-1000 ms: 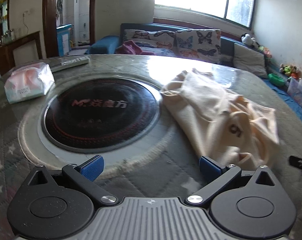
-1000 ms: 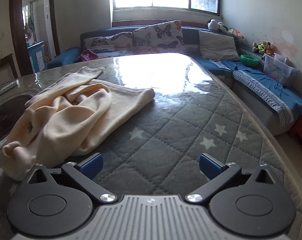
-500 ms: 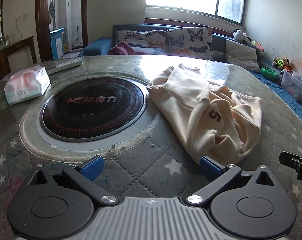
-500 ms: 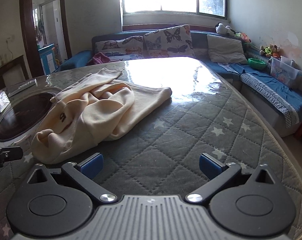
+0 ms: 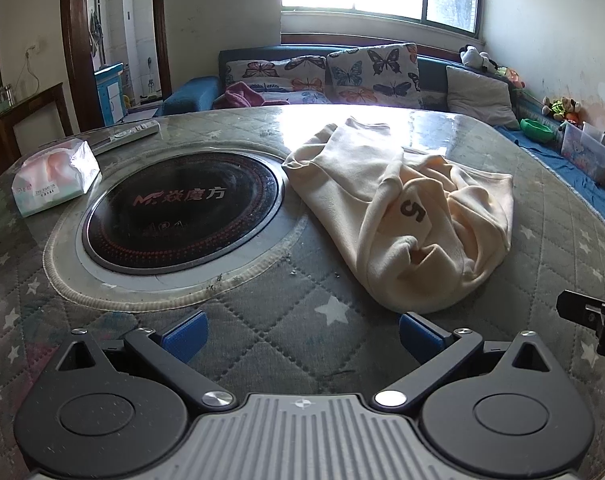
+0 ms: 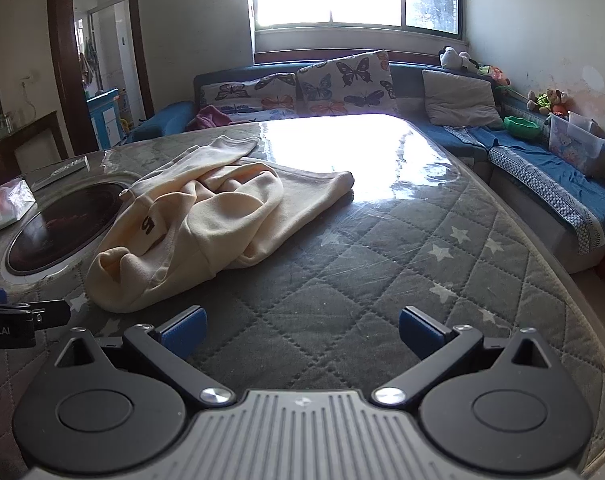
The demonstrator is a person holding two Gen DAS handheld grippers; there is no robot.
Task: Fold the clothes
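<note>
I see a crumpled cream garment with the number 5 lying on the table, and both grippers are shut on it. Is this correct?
Not quite. Both wrist views show the left gripper and the right gripper open, holding nothing. The crumpled cream garment with the 5 lies on the table ahead of them.

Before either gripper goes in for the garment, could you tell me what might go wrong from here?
The cream garment lies crumpled in overlapping layers, so the open left gripper might pinch several at once and drag the heap. Its left edge touches the rim of the black cooktop; spreading it could pull cloth over that surface. The open right gripper sits close beside the left, so both reaching for the near hem might collide.
</note>
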